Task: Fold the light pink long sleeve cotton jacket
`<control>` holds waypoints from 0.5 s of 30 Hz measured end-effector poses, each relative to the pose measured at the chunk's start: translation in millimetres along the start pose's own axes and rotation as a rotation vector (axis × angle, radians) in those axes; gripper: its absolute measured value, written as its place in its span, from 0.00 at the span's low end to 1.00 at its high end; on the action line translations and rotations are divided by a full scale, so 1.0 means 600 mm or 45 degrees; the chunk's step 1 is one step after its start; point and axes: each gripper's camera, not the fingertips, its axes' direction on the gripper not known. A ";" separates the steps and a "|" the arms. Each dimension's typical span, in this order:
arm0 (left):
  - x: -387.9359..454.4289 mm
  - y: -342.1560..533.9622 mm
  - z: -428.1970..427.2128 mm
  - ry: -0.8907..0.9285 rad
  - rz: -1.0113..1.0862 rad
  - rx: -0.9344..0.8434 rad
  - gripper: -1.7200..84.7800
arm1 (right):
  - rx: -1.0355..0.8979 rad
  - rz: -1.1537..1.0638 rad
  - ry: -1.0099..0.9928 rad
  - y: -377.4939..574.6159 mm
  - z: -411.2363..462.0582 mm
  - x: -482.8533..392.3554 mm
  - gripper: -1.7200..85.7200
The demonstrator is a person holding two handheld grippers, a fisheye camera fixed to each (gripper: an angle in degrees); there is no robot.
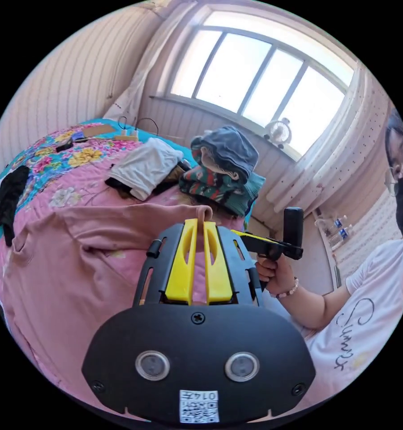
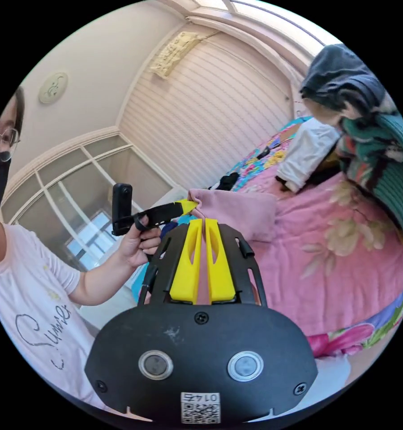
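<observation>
In the left gripper view the light pink jacket fills the lower left of the frame, draped over the floral bedspread, its long axis running from the left edge up toward the centre, where a bunched edge is pinched between the yellow jaws of the left gripper. The cloth is plain, soft and matte, creased in broad folds. In the right gripper view the jacket sits at mid-frame as a stretched band pointing left, and the right gripper has its jaws clamped together on a strip of it. The other gripper, held in the person's hand, bites the corner at centre left. A pile of clothes lies beyond on the bed.
</observation>
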 end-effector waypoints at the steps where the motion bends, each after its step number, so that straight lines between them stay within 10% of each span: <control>1: -0.012 0.029 -0.050 -0.107 -0.019 0.014 0.02 | -0.087 -0.065 -0.056 -0.002 0.038 -0.034 0.03; 15: -0.220 0.394 -0.332 -0.393 -0.773 0.129 0.03 | -1.033 -0.520 -0.217 0.168 0.438 -0.286 0.03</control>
